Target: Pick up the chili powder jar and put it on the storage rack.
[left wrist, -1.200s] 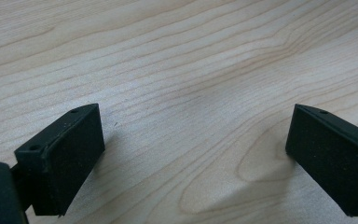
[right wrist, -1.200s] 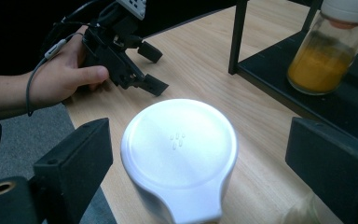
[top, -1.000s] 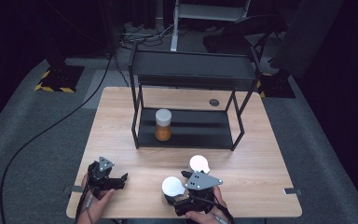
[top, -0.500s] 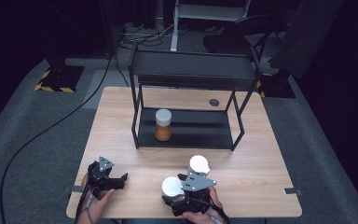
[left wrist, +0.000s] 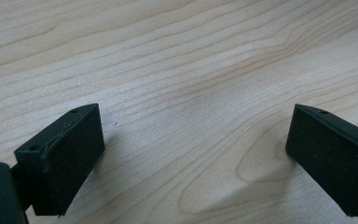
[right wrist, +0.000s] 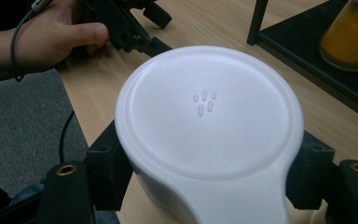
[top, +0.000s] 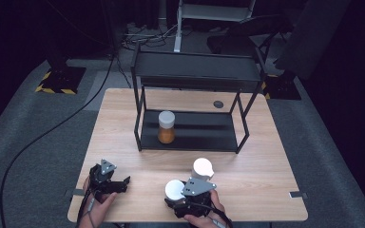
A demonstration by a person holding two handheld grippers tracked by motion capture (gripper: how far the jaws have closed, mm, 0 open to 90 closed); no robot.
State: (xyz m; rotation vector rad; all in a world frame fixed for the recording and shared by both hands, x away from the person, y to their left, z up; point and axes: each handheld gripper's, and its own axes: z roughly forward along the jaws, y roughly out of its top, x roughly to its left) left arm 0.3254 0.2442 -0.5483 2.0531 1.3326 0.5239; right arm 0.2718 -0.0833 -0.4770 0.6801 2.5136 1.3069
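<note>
The right gripper (top: 178,199) has its fingers (right wrist: 105,170) closed around a white-lidded jar (right wrist: 209,126) at the near edge of the surface (top: 266,175), gripping below the lid so it can lift upright. A second white-lidded jar (top: 203,167) stands just beyond. The left gripper (top: 119,184) rests wide open, empty, at the near left.

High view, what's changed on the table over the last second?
Nothing visibly changed. The right gripper is clamped on the near white-lidded jar as before, the left gripper rests open on the table, and the second white-lidded jar and the orange jar on the rack kept their places.
</note>
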